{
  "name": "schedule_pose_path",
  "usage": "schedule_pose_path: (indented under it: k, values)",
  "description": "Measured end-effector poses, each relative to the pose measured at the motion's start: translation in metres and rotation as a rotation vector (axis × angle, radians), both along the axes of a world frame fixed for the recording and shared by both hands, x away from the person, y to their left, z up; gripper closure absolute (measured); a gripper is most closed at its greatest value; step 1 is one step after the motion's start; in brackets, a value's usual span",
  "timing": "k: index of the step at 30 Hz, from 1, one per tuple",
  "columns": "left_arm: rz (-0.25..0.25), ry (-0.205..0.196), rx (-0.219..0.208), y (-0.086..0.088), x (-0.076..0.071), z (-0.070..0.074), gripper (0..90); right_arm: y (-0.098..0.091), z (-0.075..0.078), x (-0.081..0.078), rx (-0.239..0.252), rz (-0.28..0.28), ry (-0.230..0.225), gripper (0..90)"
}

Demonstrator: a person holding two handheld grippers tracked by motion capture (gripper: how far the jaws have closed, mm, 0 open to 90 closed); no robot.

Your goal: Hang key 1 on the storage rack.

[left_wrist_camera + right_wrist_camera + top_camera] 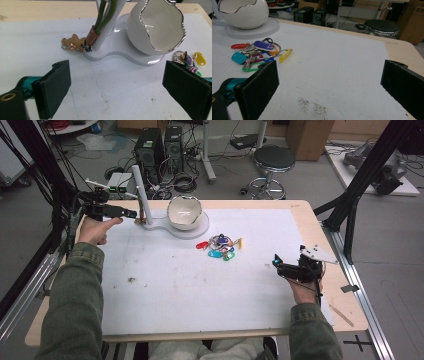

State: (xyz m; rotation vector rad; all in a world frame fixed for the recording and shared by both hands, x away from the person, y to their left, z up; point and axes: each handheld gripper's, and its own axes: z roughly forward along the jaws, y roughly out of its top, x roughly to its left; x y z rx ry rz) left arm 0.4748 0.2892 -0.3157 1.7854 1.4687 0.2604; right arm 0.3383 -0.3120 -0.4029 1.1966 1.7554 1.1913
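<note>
Both grippers, left (131,213) and right (276,262), gape empty; coloured-tag key bunch (220,247) lies outside white eggshell-shaped bowl (184,213); apparently nothing begun.

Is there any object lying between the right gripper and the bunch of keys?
No. In the high view, bare white mat separates the right gripper from the bunch of keys. The right gripper view shows the same, apart from a small dark smudge.
</note>
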Motion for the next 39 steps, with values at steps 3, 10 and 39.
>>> schedule_pose_path:
  k: [3,10,39]
  values:
    - [-0.004,-0.014,-0.011,-0.003,-0.005,0.002,5.4,0.000,0.000,0.000,0.002,-0.001,0.002,0.7]
    - [-0.010,-0.038,0.030,-0.009,-0.021,0.002,2.1,0.000,0.000,0.000,-0.003,0.007,-0.004,0.7]
    - [-0.044,-0.164,0.121,-0.020,-0.086,-0.023,2.1,-0.001,0.000,0.001,0.017,0.004,0.014,0.6]
